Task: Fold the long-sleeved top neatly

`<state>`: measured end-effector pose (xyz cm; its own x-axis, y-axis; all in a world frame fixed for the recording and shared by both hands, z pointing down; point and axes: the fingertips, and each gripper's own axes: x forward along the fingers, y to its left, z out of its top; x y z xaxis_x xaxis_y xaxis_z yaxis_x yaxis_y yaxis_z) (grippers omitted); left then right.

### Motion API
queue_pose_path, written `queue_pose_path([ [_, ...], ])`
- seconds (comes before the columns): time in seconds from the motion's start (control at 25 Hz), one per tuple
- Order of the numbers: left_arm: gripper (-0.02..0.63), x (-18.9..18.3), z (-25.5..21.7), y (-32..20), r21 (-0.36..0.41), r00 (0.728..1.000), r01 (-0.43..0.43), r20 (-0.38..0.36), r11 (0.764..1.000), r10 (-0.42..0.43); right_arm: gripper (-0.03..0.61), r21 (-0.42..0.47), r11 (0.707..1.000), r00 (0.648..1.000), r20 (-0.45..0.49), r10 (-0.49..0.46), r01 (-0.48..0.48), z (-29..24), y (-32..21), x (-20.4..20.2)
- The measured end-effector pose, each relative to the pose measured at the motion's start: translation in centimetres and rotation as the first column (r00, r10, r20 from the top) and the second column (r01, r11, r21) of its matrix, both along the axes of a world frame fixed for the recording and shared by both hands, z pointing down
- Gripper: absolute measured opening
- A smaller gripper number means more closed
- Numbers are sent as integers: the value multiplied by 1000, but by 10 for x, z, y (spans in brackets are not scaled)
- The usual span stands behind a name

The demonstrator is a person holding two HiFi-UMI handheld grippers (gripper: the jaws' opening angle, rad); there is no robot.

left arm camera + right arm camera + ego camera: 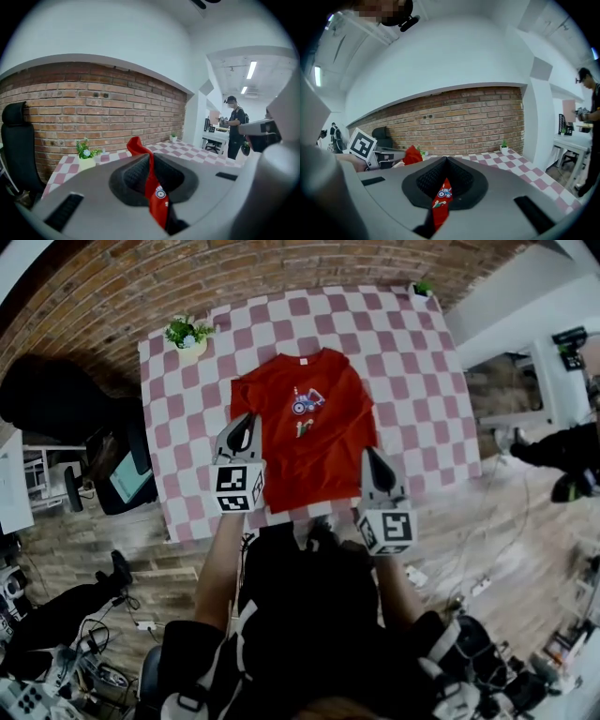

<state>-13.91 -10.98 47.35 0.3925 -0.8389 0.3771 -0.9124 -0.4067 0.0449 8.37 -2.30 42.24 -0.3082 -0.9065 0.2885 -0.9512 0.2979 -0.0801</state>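
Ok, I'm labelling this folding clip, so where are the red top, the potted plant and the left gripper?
red top (323,454): head view, plain fabric below the print.
potted plant (187,334): head view, its leaves.
left gripper (249,418): head view, the tips, shut on the fabric's edge.

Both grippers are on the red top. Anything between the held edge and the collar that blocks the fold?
Nothing visible does. Left gripper and right gripper are shut on the red top; its fabric up to the collar lies bare. The potted plant stands at the table's far left corner, off the cloth.
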Motion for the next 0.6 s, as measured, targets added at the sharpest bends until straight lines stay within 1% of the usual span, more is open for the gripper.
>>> queue_pose_path([
  [0.24, 29, 58, -5, 28, 10, 997, -80, 6, 997, 80, 8, 14, 1000, 1000, 11, 6, -7, 0, 21, 28],
  [0.6, 29, 133, -2, 76, 14, 982, -186, 25, 983, 185, 8, 20, 999, 999, 29, 39, -40, 4, 60, 67],
])
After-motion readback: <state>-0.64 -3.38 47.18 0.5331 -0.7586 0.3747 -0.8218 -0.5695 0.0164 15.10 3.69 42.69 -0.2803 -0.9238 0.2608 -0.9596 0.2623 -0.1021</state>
